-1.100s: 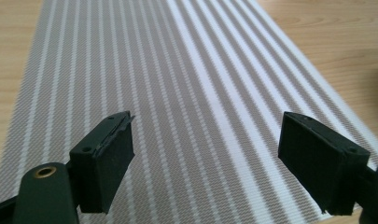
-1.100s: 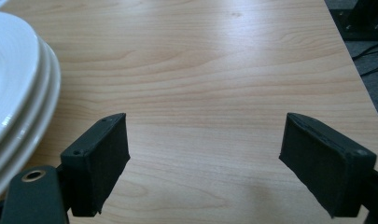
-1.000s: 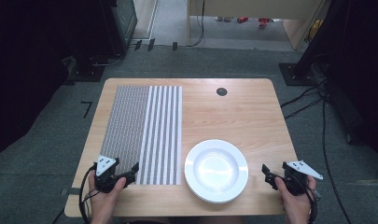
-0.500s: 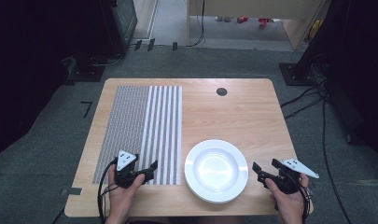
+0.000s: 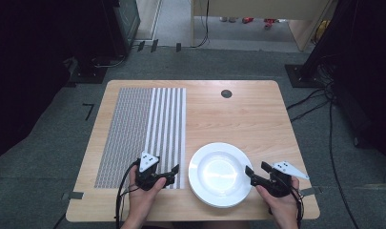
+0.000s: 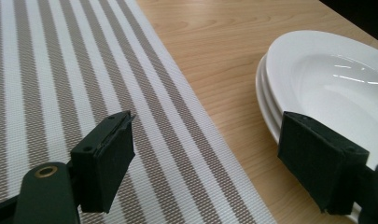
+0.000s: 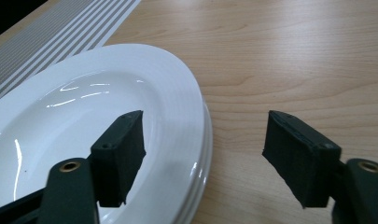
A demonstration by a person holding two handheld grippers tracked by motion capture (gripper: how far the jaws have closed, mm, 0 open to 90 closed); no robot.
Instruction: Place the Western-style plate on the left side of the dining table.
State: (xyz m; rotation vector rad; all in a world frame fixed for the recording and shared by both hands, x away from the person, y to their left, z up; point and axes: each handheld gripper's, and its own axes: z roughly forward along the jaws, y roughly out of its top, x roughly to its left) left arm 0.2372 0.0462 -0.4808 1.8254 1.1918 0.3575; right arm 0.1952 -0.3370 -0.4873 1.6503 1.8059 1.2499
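Grippers first: the left gripper point(image 5: 170, 171) hangs wide open over the striped placemat point(image 5: 143, 133), nothing in it. The right gripper point(image 5: 255, 170) has just been closing, jaws straddling the rim of the stacked white plates point(image 5: 220, 174) without touching, near the table point(image 5: 248, 114) front edge.

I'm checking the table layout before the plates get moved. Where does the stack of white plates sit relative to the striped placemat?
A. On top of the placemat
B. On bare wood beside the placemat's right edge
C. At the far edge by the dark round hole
B: in the high view the white plates rest on the bare table, just right of the striped placemat.
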